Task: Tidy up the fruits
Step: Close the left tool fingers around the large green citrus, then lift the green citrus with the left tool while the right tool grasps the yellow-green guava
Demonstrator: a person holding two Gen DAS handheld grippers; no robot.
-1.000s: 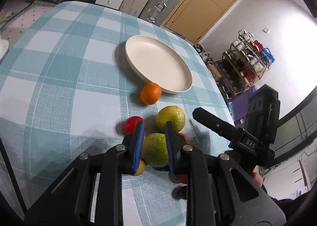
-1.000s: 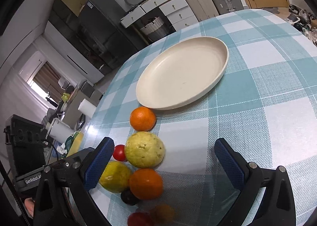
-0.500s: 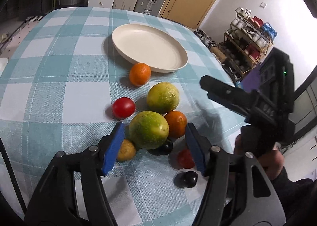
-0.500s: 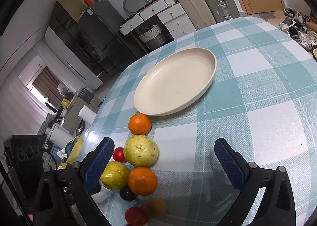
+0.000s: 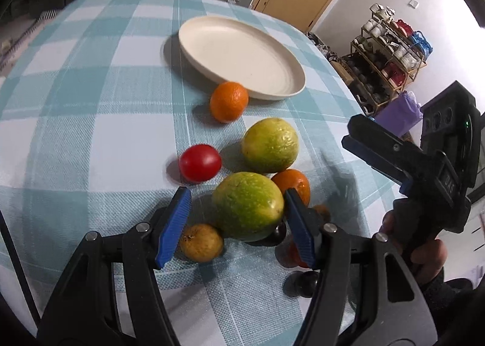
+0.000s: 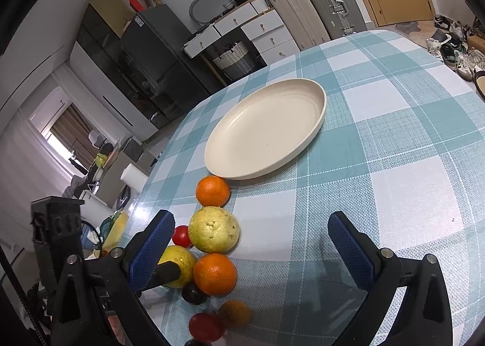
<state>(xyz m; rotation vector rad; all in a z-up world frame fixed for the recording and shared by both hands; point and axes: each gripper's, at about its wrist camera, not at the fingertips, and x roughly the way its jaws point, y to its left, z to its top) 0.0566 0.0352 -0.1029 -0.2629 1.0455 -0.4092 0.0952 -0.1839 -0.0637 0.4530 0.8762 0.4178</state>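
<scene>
A cream plate [image 5: 239, 55] [image 6: 266, 131] lies empty on the checked tablecloth. Near it are an orange [image 5: 229, 101] [image 6: 212, 191], a yellow-green guava [image 5: 269, 144] [image 6: 214, 230], a red tomato [image 5: 199, 163], a second orange [image 5: 292, 184] [image 6: 214, 274] and a green citrus [image 5: 248, 206] [image 6: 178, 264]. My left gripper [image 5: 238, 223] is open, its pads either side of the green citrus without touching it. My right gripper [image 6: 251, 252] is open and empty above the cloth, right of the fruit cluster.
Small fruits lie near the cluster: a yellowish one [image 5: 201, 242], a dark plum [image 6: 194, 293], a red one [image 6: 206, 326] and a brown one [image 6: 235, 312]. The table edge runs close on the left of the right wrist view. Suitcases and drawers stand behind the table.
My left gripper went from shut on the green citrus to open; the citrus now rests on the cloth between the pads. My right gripper stayed open and drew back slightly.
</scene>
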